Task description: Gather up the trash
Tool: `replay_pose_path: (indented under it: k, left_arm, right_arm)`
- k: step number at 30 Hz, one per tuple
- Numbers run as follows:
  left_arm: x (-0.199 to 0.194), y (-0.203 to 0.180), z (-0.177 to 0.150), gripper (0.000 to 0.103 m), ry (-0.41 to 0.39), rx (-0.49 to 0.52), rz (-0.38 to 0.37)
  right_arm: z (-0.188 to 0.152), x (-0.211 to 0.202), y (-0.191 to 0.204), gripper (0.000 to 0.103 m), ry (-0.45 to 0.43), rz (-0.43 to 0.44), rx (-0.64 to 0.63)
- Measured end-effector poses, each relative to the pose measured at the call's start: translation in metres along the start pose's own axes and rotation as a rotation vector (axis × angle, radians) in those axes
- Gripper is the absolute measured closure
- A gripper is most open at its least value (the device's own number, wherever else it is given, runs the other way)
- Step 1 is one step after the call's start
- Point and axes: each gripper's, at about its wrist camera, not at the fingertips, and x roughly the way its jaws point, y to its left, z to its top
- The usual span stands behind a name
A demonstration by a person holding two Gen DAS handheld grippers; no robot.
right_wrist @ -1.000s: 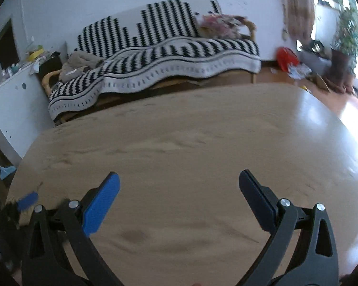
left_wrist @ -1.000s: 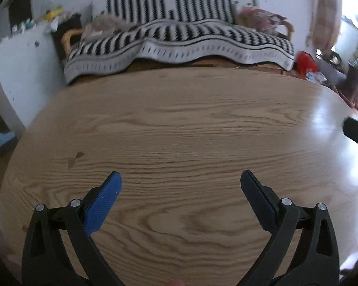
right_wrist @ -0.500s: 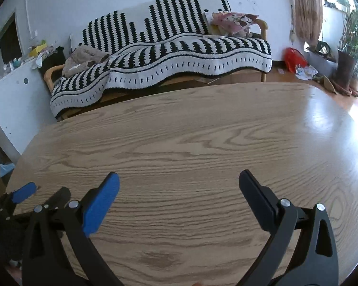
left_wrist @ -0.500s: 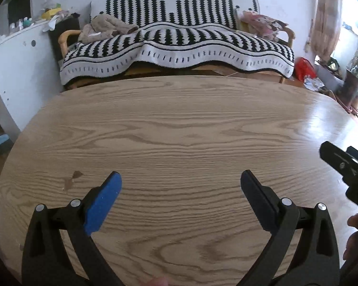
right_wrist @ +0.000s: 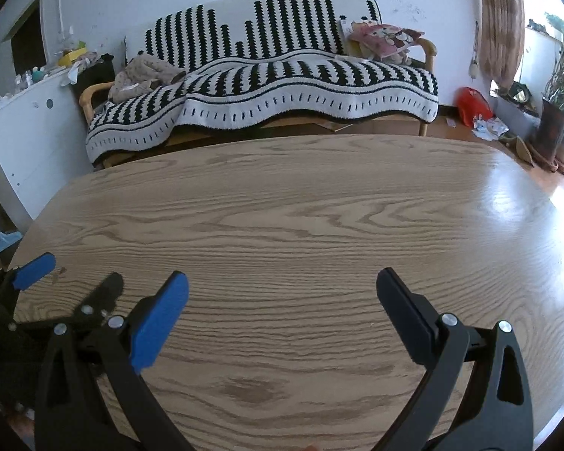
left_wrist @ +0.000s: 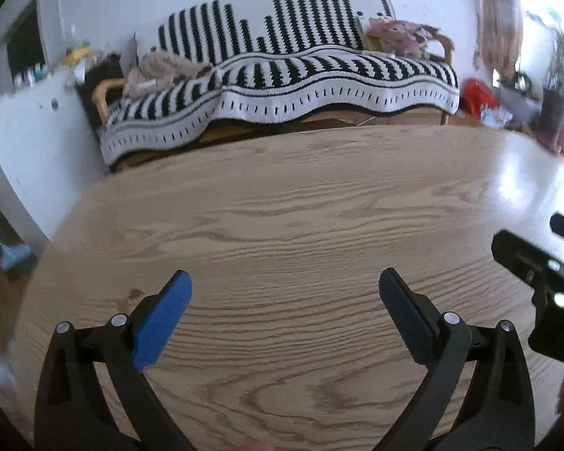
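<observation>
My left gripper (left_wrist: 284,278) is open above a bare oak-grain wooden table (left_wrist: 300,195), with nothing between its blue and black pads. My right gripper (right_wrist: 282,278) is open too, also empty, over the same table (right_wrist: 300,203). Each shows in the other's view: the right gripper (left_wrist: 537,259) at the right edge, the left gripper (right_wrist: 75,274) low at the left, open. No trash lies on the part of the tabletop in view. A small dark chip (right_wrist: 60,272) marks the wood near the left gripper.
Beyond the table's far edge stands a sofa under a black-and-white striped blanket (right_wrist: 267,75). A white cabinet (right_wrist: 30,131) is at the left. A red bag (right_wrist: 470,103) and scattered scraps (right_wrist: 487,127) lie on the floor at the right, by potted plants (right_wrist: 556,112).
Both grippers stayed open and empty. The two have drawn closer, each showing more of the other. The left wrist view has tilted and is now blurred by motion.
</observation>
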Motion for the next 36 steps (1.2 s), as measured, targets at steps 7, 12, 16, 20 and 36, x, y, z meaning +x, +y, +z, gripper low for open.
replay_pose_path:
  k: [7,12,16,20,36]
  left_arm:
    - [0.004,0.001,-0.001,0.006,0.043,-0.018,-0.026]
    - [0.006,0.008,-0.001,0.006,0.051,-0.042,-0.024]
    - [0.009,0.011,-0.001,0.006,0.061,-0.046,-0.022]
    - [0.009,0.013,-0.001,0.006,0.067,-0.055,-0.027]
    - [0.018,0.035,-0.004,0.006,0.105,-0.126,-0.045]
  right_arm:
    - [-0.004,-0.001,0.001,0.006,-0.003,-0.070,-0.035]
    - [-0.001,-0.006,-0.017,0.006,-0.023,-0.079,0.050]
    - [-0.001,-0.006,-0.022,0.006,-0.018,-0.069,0.085]
    - [0.000,-0.005,-0.021,0.006,-0.012,-0.063,0.093]
    - [0.000,0.003,-0.020,0.006,0.013,-0.062,0.106]
